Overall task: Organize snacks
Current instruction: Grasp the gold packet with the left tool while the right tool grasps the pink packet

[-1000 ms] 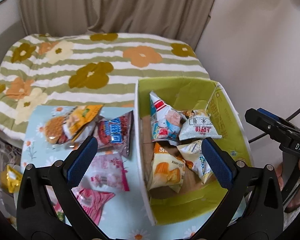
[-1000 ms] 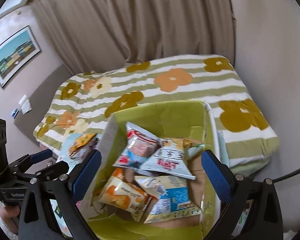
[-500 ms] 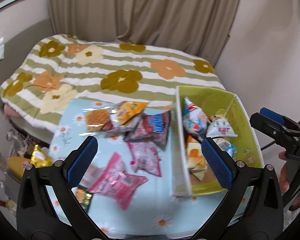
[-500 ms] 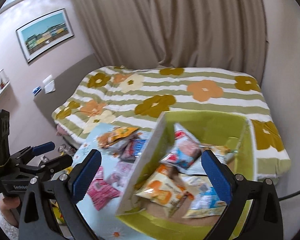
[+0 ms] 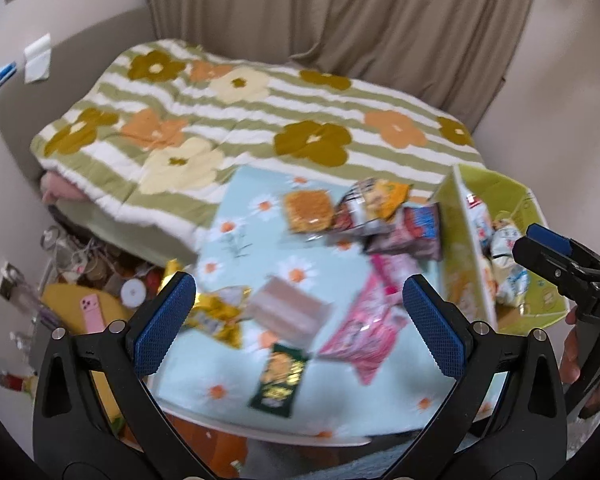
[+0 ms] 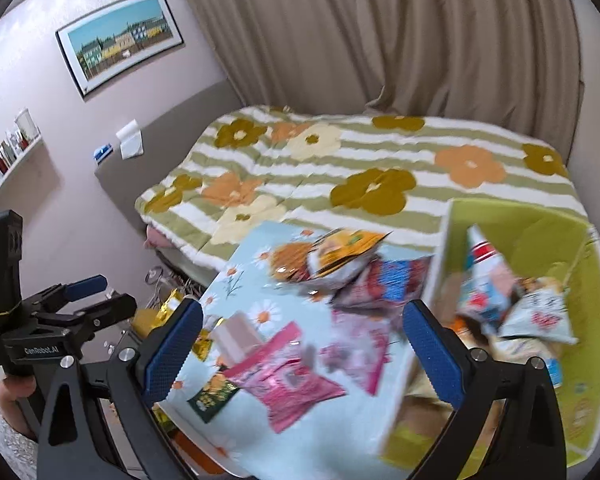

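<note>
A light blue daisy-print table carries several loose snack packets: a pink bag, a dark green packet, a pale pink block, a yellow foil bag and an orange-and-red pile. A lime green box at the table's right end holds several packets. My left gripper is open above the table's near side, empty. My right gripper is open and empty over the table beside the box.
A bed with a striped flower quilt lies behind the table. Clutter and a pink phone sit on a low yellow surface at the left. Curtains hang at the back. A person's hand holds the left gripper.
Both grippers have swung left and pulled back from above the green box; the loose snacks on the table now fill both views. Both stay open and empty.
</note>
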`<action>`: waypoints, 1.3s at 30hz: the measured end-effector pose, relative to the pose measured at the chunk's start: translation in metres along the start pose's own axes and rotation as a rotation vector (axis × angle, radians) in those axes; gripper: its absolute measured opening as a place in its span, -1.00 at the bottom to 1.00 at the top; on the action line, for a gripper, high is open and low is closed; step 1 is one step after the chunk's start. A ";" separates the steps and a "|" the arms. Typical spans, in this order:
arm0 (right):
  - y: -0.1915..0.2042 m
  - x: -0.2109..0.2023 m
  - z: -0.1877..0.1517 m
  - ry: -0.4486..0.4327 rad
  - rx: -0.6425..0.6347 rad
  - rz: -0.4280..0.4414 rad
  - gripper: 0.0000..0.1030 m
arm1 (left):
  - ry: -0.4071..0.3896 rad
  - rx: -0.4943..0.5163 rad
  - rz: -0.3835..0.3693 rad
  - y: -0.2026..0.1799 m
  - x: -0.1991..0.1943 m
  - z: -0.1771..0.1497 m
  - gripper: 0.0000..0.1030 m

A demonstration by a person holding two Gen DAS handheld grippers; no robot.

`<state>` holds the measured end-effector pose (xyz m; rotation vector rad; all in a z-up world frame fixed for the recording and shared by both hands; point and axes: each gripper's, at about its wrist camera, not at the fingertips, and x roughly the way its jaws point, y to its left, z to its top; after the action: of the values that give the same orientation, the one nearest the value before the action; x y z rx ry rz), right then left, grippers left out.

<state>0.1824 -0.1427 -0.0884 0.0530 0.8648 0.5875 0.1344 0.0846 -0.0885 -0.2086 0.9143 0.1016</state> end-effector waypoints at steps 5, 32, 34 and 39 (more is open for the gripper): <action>0.030 0.028 -0.010 0.051 0.015 0.002 0.94 | 0.058 0.009 0.010 0.046 0.017 -0.008 1.00; 0.034 0.125 -0.085 0.274 -0.164 -0.182 0.94 | 0.326 0.240 0.118 0.082 0.179 -0.052 1.00; 0.035 0.128 -0.087 0.287 -0.204 -0.181 0.94 | 0.336 0.266 0.147 0.079 0.184 -0.055 1.00; 0.038 0.140 -0.091 0.325 -0.302 -0.168 0.94 | 0.346 0.305 0.190 0.076 0.194 -0.059 0.98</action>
<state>0.1690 -0.0566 -0.2361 -0.3955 1.0732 0.5717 0.1929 0.1454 -0.2875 0.1501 1.2794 0.1023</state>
